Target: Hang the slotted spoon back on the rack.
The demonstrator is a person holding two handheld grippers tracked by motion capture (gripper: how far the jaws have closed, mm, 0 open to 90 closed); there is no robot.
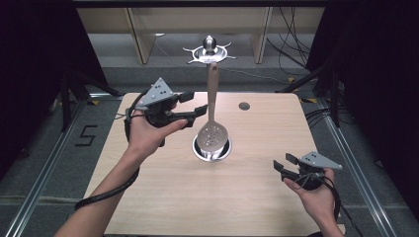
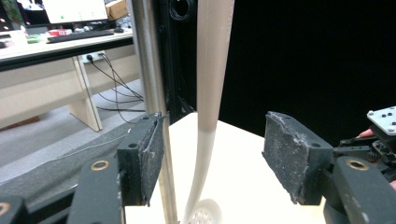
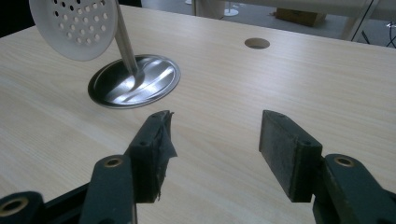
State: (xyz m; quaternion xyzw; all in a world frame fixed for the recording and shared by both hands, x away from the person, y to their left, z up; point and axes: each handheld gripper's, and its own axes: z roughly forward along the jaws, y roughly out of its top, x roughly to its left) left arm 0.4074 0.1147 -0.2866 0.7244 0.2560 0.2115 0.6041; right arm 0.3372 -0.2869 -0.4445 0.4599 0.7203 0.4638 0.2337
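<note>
A slotted spoon with a cream handle hangs from the top ring of a metal stand. Its perforated head dangles just above the stand's round base. My left gripper is open, raised beside the handle on its left. In the left gripper view the handle and the steel pole stand just beyond the open jaws of my left gripper, untouched. My right gripper is open and empty, low over the table's right front. From my right gripper the open jaws face the base.
The wooden table has a small round hole at its back right. Black curtains and cables line both sides. Shelving and a desk stand behind the table. The other hand's gripper shows at the right edge of the left gripper view.
</note>
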